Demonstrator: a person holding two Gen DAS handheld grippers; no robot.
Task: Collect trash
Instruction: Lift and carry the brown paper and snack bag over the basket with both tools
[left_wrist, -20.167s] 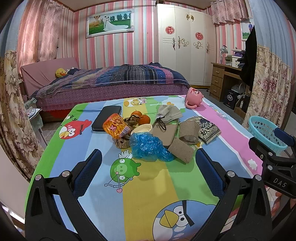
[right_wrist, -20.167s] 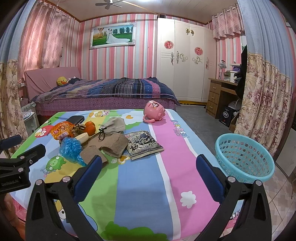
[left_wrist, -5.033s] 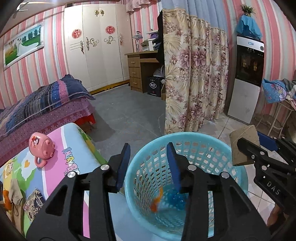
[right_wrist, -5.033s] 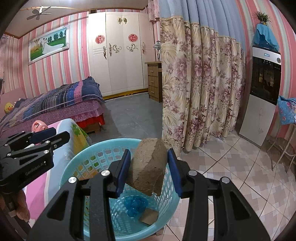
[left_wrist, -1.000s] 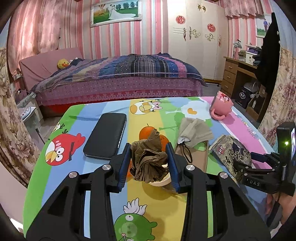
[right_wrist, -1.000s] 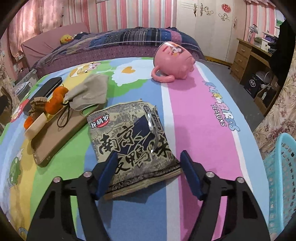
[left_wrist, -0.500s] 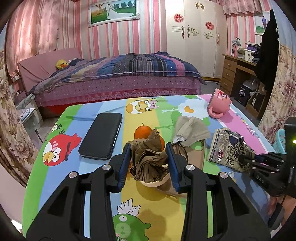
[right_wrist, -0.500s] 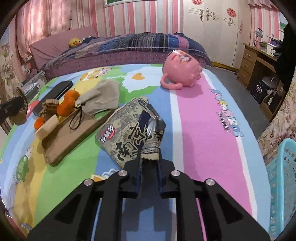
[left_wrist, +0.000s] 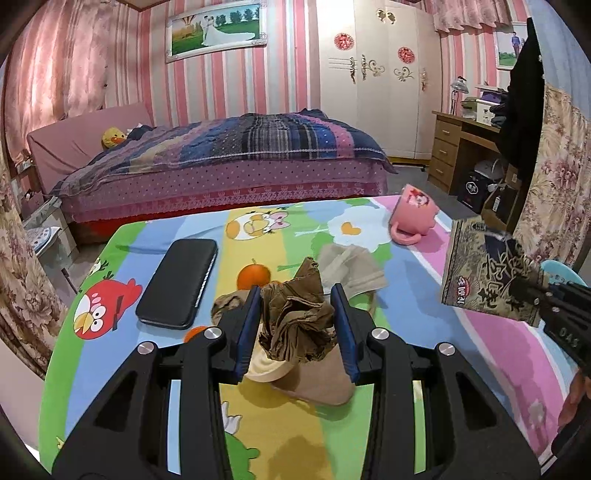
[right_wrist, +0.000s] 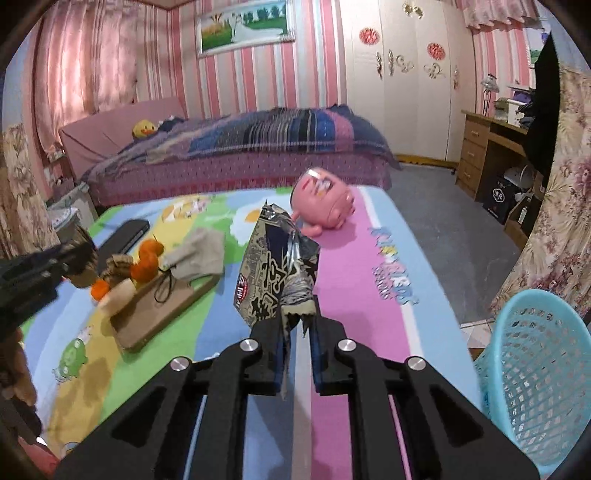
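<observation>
**Both grippers loaded with trash above the cartoon-print table**

Left gripper (left_wrist: 297, 325): blue-padded fingers closed partway onto a crumpled brown paper wad (left_wrist: 295, 321), which fills the gap between them and rises above the fingertips; the wad is creased, matte and irregular, held above the table's clutter. Right gripper (right_wrist: 298, 332): fingers drawn almost together, pinching the torn lower edge of a snack bag (right_wrist: 277, 266); the bag stands upright above the fingertips, clear of the table, its foil-lined film glossy and wrinkled, printed with dark lettering on a pale ground; in the left wrist view the same bag (left_wrist: 487, 273) hangs at the right, with the right gripper's black frame under it.

Remaining on the table: a flat tan pouch (right_wrist: 162, 310) with a dark cord; a grey-beige folded cloth (left_wrist: 351, 269); oranges (left_wrist: 253, 277), round and smooth; a cream-coloured curved piece (right_wrist: 118, 291) beside them; a black rectangular case (left_wrist: 179, 282) lying flat to the left; a pink pig-shaped mug (right_wrist: 321, 203) on its side near the far edge. A turquoise plastic basket (right_wrist: 535, 369) with lattice walls stands off the table's right edge, near the right gripper.

Surface: a tablecloth (left_wrist: 406, 314) in bright stripes with cartoon birds and pigs. Room: pink-striped walls; a bed (left_wrist: 221, 162) with a plaid quilt; a white wardrobe (left_wrist: 391, 74); a wooden desk (left_wrist: 465, 147); floral curtains at the right.
</observation>
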